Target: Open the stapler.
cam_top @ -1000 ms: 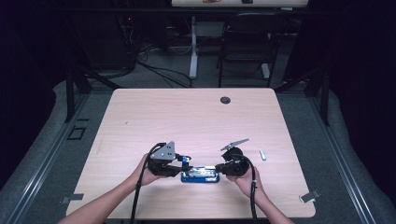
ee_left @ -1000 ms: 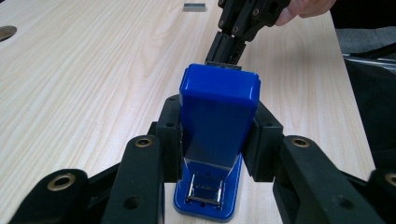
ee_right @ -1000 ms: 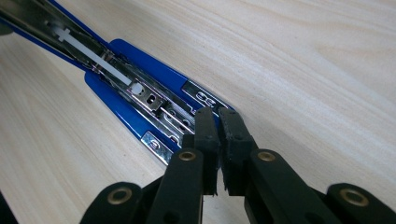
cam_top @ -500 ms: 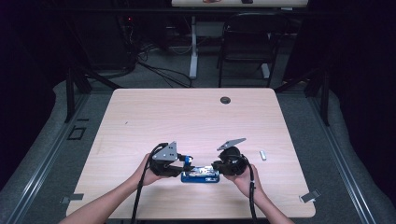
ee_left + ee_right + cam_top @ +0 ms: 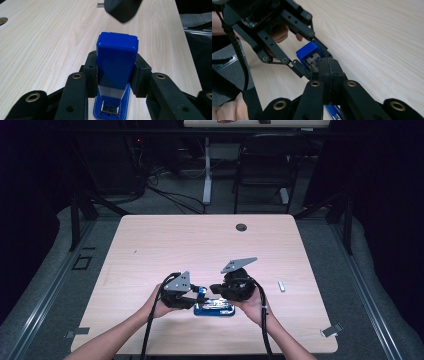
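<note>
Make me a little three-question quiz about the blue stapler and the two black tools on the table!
1. True or false: the left tool is clamped on the sides of the blue stapler.
2. In the right gripper view, how do the jaws of the right tool stand? A) wide apart B) pressed together with nothing between them C) closed on a pencil
3. What small pale thing lies on the table to the right of the person's right hand, touching nothing?

Key
1. True: its pads press both sides of the stapler's lid.
2. B.
3. A small light-coloured bar; it is too small to tell what it is.
</note>
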